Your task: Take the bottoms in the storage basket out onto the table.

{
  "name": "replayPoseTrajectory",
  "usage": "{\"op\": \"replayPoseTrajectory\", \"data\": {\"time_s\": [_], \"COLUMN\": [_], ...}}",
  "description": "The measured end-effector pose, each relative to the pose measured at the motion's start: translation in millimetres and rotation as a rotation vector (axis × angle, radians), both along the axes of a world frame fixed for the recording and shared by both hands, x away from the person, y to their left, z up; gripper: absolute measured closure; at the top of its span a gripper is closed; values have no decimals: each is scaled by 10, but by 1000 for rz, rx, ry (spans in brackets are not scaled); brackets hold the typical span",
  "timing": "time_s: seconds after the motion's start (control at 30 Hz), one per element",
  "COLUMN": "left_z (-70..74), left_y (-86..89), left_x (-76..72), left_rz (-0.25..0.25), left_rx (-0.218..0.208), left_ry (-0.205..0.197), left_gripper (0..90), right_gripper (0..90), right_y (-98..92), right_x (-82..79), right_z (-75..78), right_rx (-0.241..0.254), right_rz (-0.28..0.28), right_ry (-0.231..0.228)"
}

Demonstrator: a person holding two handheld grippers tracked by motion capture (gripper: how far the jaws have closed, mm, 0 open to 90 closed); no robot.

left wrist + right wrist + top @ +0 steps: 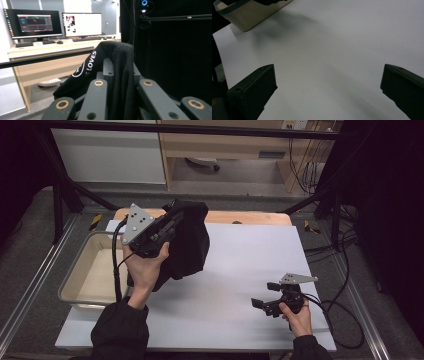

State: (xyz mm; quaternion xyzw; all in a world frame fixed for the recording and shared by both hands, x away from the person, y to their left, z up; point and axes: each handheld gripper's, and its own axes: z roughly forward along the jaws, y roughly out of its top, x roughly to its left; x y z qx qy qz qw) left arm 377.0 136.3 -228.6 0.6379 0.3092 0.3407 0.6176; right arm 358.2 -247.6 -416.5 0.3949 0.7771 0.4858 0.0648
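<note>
Cloth is hanging at the upper centre of the high view: the left gripper (170, 222) is pinching a black garment (190, 245) above the white table sheet (240, 270). A loose fold may be slipping free. The right gripper (265, 304) is resting wide and empty at the lower right. A beige bin (87, 270) is sitting at the left, and monitors (32, 23) are glowing on a desk in the left gripper view.

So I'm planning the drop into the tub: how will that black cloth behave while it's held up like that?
Probably floppy: the black cloth hangs in loose folds below the left gripper, whose jaws pinch a bunched fold of it. It looks light, held aloft by one hand. It would likely slump into a heap in the beige tub, not keep its shape.
</note>
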Motion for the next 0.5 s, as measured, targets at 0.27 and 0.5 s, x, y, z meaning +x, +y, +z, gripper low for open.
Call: {"op": "replayPoseTrajectory", "data": {"time_s": [0.27, 0.5], "left_z": [-34, -36], "left_y": [-177, -287], "left_x": [24, 38], "left_rz": [-35, -58], "left_rx": [1, 15], "left_ry": [13, 20], "left_gripper": [819, 819], "right_gripper": [6, 7], "right_y": [-2, -6], "right_x": [-5, -4], "right_z": [6, 7], "right_rx": [6, 5], "right_rz": [-4, -3], "right_ry": [3, 0]}}
